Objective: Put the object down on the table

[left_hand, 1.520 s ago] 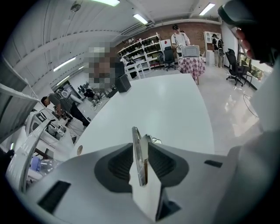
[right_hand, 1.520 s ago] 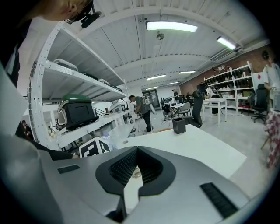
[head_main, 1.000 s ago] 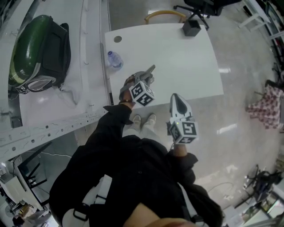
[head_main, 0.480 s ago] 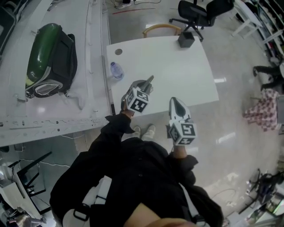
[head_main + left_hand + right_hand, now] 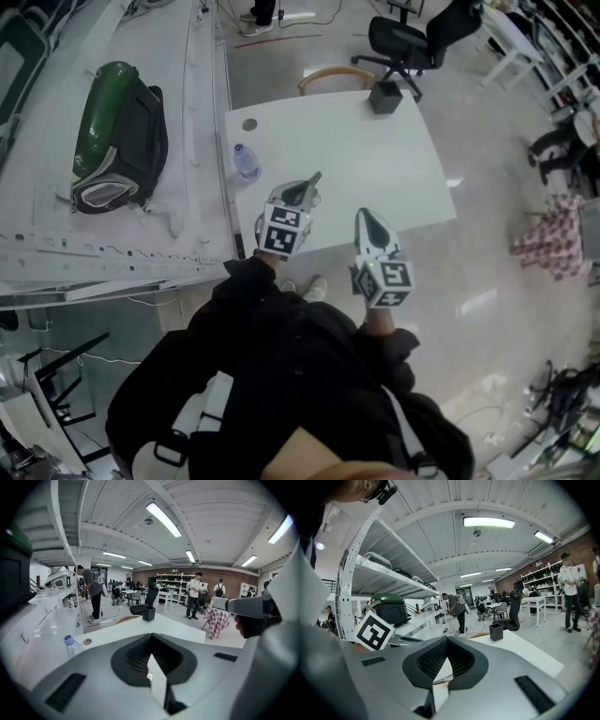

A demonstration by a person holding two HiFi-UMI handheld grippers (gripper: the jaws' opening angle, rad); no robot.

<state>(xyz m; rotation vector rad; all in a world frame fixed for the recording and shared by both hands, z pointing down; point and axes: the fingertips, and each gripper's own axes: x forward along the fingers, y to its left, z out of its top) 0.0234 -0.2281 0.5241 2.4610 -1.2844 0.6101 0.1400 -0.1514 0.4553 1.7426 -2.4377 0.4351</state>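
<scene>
A clear water bottle (image 5: 246, 161) with a blue cap stands upright near the left edge of the white table (image 5: 375, 178); the left gripper view shows the bottle (image 5: 70, 645) too. My left gripper (image 5: 312, 181) hovers over the table's near edge, right of the bottle and apart from it. Its jaws are shut with nothing between them (image 5: 151, 654). My right gripper (image 5: 364, 216) hangs at the near edge further right, also shut and empty (image 5: 446, 660).
A black square holder (image 5: 385, 97) stands at the table's far edge, and a round cable hole (image 5: 249, 124) lies near the far left corner. A green and black bag (image 5: 117, 136) lies on the white shelf to the left. Office chairs (image 5: 412, 37) stand beyond the table.
The head view has shifted, so table and bottle sit lower in the frame. Both grippers keep about the same place by the near edge and stay shut.
</scene>
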